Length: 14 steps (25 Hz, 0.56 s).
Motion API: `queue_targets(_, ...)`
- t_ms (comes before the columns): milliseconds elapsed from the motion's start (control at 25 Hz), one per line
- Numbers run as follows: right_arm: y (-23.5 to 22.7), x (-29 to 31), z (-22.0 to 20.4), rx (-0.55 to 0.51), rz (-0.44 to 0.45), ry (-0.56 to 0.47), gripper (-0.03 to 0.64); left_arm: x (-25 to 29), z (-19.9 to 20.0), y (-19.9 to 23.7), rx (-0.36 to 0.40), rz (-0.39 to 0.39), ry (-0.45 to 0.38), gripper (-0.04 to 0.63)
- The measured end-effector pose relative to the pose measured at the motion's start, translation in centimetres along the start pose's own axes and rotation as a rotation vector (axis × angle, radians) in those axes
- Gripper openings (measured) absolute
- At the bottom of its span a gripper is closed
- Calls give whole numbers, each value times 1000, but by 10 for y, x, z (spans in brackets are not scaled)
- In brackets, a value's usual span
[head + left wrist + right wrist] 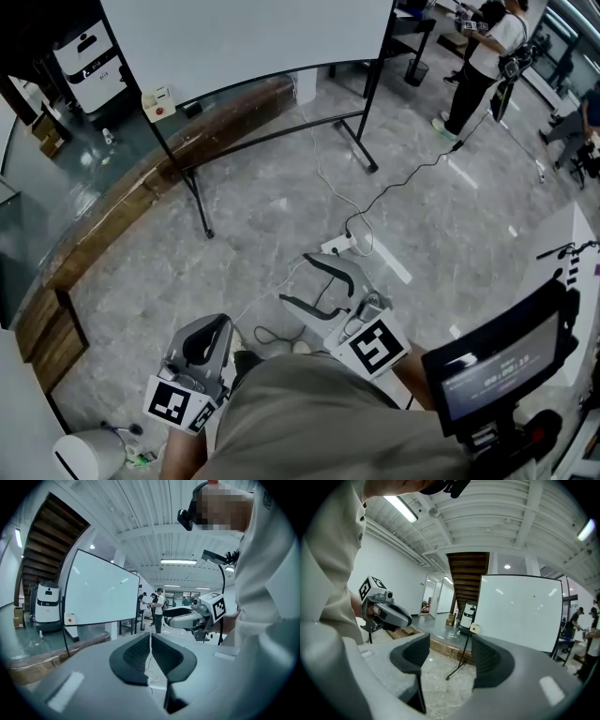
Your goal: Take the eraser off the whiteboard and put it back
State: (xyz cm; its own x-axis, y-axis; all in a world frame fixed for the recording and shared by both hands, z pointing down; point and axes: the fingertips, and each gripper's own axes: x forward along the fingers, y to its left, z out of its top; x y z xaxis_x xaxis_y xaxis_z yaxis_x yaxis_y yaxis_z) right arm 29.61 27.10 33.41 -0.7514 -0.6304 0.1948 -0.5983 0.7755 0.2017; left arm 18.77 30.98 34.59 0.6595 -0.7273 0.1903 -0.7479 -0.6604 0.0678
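The whiteboard (244, 37) stands on a black wheeled frame across the room. A white eraser with a red spot (157, 103) sticks at its lower left corner; the eraser also shows in the left gripper view (70, 619) and in the right gripper view (475, 628). Both grippers are held low in front of me, far from the board. My left gripper (220, 325) has its jaws together at the tips, with nothing between them (150, 637). My right gripper (295, 279) stands open and empty (450, 639).
A white cable and power strip (352, 246) lie on the grey floor between me and the board. A wooden step edge (141, 187) runs behind the board's legs. A white robot (89, 56) stands at the back left, a person (483, 56) at the back right, a screen (506, 361) at my right.
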Motion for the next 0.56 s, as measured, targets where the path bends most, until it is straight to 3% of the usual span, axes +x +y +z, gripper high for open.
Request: queue_targets(560,-4,-10,-5,-13,-23,3,284,7,3,-4,11,-18,-19,18)
